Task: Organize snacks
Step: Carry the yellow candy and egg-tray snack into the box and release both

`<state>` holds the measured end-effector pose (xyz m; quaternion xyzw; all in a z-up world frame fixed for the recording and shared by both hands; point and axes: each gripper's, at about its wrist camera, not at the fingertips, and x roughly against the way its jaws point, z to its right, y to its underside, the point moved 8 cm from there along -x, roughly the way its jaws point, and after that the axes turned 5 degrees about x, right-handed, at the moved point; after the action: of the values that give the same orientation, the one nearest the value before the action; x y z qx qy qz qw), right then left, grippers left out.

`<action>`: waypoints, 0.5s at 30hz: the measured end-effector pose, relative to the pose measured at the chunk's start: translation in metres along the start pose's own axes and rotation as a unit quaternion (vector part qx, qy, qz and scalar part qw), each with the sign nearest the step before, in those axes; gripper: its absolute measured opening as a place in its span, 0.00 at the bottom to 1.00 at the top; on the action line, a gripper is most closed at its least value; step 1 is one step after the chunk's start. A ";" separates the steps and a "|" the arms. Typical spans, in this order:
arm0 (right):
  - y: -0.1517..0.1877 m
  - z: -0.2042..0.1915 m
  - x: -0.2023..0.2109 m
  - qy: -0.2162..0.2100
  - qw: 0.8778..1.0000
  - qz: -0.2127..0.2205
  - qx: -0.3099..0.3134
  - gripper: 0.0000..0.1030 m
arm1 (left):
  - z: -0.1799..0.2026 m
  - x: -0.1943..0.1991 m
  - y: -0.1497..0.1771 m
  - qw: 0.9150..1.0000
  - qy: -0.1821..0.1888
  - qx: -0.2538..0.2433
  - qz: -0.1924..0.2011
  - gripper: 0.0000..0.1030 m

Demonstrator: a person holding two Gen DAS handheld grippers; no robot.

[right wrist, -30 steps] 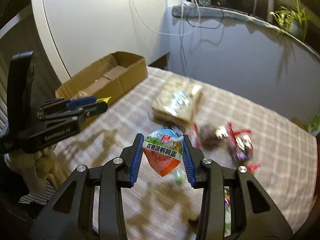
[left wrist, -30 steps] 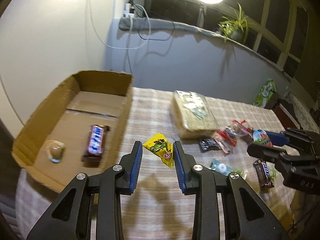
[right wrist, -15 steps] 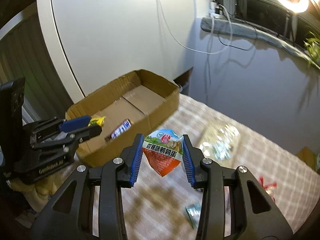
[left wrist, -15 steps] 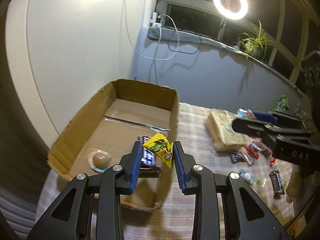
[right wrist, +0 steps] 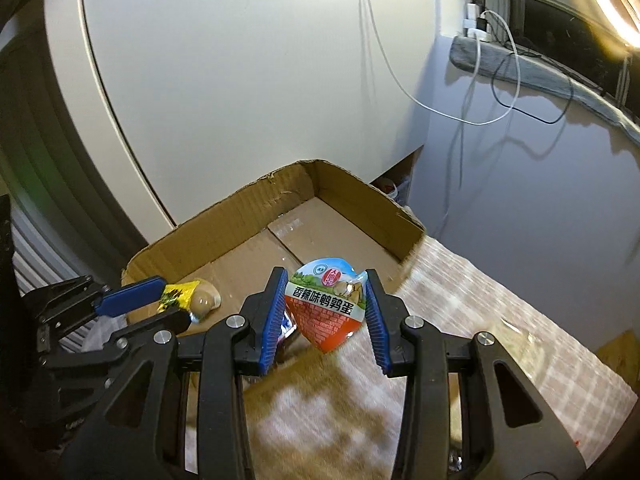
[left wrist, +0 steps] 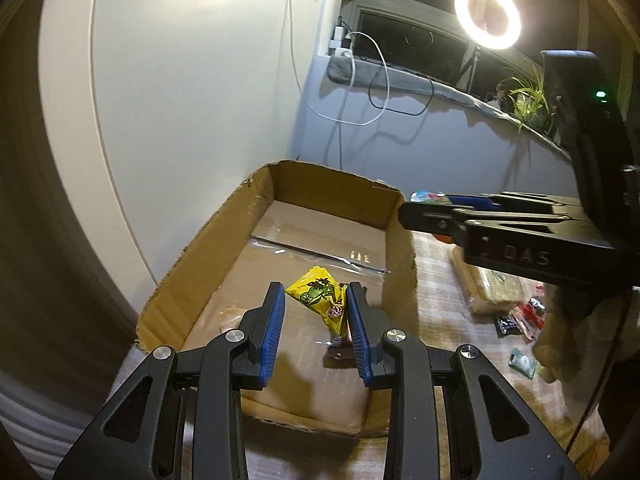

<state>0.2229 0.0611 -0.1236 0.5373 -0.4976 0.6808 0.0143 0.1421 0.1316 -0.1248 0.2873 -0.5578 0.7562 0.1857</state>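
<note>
Snacks: the cardboard box [left wrist: 240, 240], centre frame, holds a few; left gripper [left wrist: 316, 320] grips a yellow packet [left wrist: 320, 292], right gripper [right wrist: 326, 312] an egg pouch [right wrist: 326, 304]; more wait lower right.

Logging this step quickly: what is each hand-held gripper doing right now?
Left hand-held gripper: shut on the yellow snack packet.
Right hand-held gripper: shut on the orange egg-snack pouch.

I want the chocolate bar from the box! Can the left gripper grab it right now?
Probably not yet. The left gripper is shut on the yellow candy packet, so it would have to drop that before reaching the chocolate bar in the cardboard box.
</note>
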 end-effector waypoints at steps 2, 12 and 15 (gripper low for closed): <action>-0.004 -0.001 -0.009 -0.001 1.000 -0.004 0.001 0.38 | -0.004 -0.002 0.000 1.000 0.001 0.003 -0.001 0.29; -0.013 0.000 -0.040 -0.004 1.000 -0.021 0.000 0.39 | -0.013 -0.009 0.002 1.000 0.003 0.012 -0.013 0.29; -0.014 0.001 -0.044 -0.001 1.000 -0.023 0.001 0.39 | -0.014 -0.008 0.001 1.000 0.003 0.015 -0.011 0.30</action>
<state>0.2499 0.0900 -0.1475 0.5493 -0.4847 0.6800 0.0291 0.1445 0.1452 -0.1336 0.2940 -0.5429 0.7630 0.1912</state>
